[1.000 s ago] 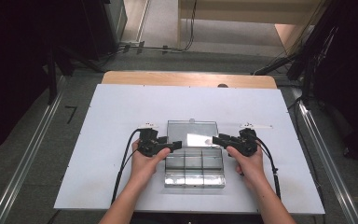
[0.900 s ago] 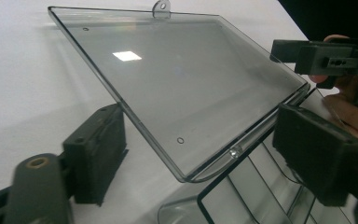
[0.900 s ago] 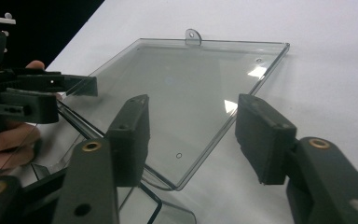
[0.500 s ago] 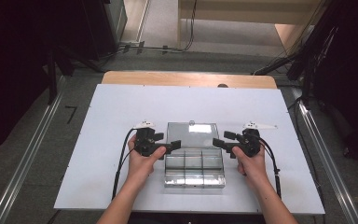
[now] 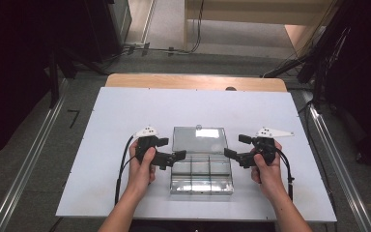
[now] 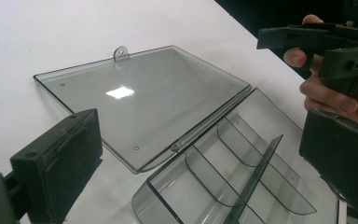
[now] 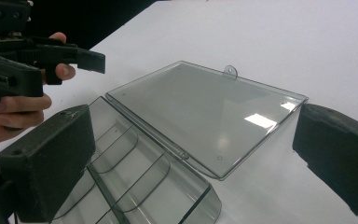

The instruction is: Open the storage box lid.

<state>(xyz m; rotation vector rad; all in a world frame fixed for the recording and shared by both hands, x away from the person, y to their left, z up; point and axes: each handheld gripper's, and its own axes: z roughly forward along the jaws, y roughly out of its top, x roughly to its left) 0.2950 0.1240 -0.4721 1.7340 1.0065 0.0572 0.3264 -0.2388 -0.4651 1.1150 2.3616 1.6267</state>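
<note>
A clear plastic compartment box lies open on the white table. Its divided tray is nearest me, and its lid lies flat behind it with a small tab at the far edge. My left gripper stands open at the box's left side by the hinge. At the right side my right gripper is open too. In the left gripper view the left gripper frames lid and tray, and the right gripper is beyond. The right gripper view has the right gripper over the lid. Neither holds anything.
The white table top has bare room all round the box, and a wooden edge runs along its back. Metal floor rails flank the table on both sides. The tray's compartments hold nothing.
Both grippers have drawn a little outward from the box's sides, the right one more. The box lies open as before.
</note>
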